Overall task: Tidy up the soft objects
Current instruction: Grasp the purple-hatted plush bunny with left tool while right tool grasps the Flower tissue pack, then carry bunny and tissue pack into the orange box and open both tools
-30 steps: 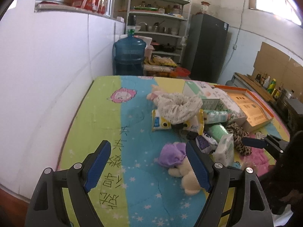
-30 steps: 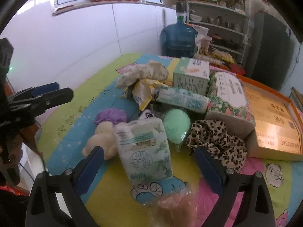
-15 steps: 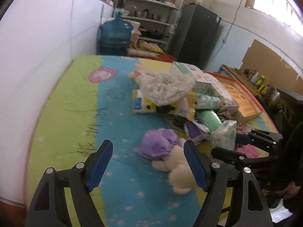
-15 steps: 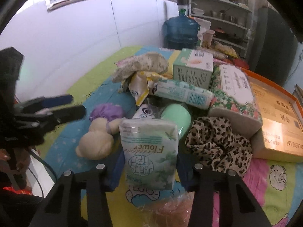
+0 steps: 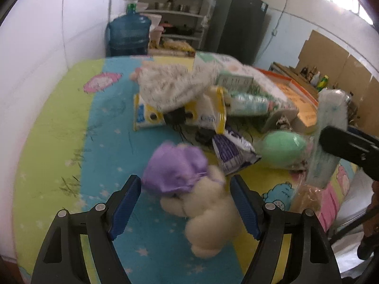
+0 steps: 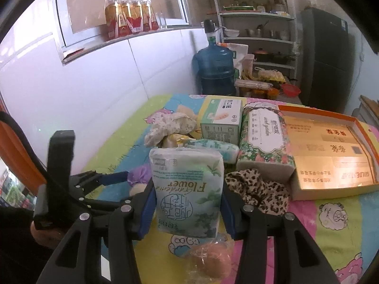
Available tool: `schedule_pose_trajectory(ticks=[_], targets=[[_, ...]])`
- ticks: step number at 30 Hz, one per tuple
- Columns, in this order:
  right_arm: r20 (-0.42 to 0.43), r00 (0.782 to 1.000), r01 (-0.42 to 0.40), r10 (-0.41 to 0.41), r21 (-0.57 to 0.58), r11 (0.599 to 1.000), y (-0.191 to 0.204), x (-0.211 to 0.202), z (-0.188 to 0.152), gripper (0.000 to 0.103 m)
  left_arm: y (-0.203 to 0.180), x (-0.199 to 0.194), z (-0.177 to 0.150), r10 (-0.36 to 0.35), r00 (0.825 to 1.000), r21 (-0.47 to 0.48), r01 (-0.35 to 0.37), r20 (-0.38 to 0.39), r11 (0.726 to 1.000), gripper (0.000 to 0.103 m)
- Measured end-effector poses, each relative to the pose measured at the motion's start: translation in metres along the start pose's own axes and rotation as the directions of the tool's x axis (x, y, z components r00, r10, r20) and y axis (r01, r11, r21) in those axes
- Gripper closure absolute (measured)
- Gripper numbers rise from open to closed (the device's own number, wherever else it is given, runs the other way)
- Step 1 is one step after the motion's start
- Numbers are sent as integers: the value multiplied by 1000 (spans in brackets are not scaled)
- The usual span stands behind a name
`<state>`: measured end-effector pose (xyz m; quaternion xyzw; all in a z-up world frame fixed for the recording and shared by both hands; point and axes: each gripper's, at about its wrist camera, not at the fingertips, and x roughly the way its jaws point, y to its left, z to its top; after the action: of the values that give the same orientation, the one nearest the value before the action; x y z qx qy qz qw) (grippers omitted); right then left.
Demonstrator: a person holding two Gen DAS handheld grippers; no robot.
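My right gripper (image 6: 187, 203) is shut on a white and green tissue pack (image 6: 187, 189) and holds it lifted above the table; the pack also shows in the left wrist view (image 5: 329, 137). My left gripper (image 5: 184, 203) is open, its fingers on either side of a cream plush doll with a purple cap (image 5: 189, 189) lying on the colourful tablecloth (image 5: 71, 123). A pile of soft things lies behind: a floral cloth (image 5: 170, 87), a green sponge (image 5: 281, 149), a leopard scrunchie (image 6: 258, 191).
An open orange box (image 6: 331, 156) lies at the right. A floral tissue pack (image 6: 265, 139) and a green carton (image 6: 222, 120) stand behind the pile. A wrapped bun (image 6: 210, 258) lies near the front edge. A white wall (image 5: 35, 71) runs along the left.
My right gripper closed on the tissue pack and lifted it. My left gripper moved forward and down until its open fingers came around the plush doll.
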<state>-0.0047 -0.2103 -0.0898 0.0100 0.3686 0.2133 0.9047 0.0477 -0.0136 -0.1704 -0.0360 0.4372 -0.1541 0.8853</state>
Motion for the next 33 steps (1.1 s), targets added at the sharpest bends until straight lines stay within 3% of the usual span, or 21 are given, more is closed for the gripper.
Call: schedule_pose_trajectory(ticks=[2,4,9,21,33], targets=[[2,1000,-1,1,7,1000,-1,-2,-1,54,-2,6,-1,-14,1000,-10,13,-25,1000,29],[16,1000,-8,8,17,1000,-1,-5,-2,54,-7,9,-2,-53,998,-3,52,-31,999,47],[68,997,-28,25,53,998,-11,-17,2,54,-25,-1,-1,-56,998,82,55,9,995,62],[127,992,6,-22,125,992,-41,-41,15,54,-22,-58,26,-58,984,68,47,168,997,63],[176,981,64,-85,121,991,-55,-65,34,54,-55,-75,75,-152,964,103,132,218,986,63]])
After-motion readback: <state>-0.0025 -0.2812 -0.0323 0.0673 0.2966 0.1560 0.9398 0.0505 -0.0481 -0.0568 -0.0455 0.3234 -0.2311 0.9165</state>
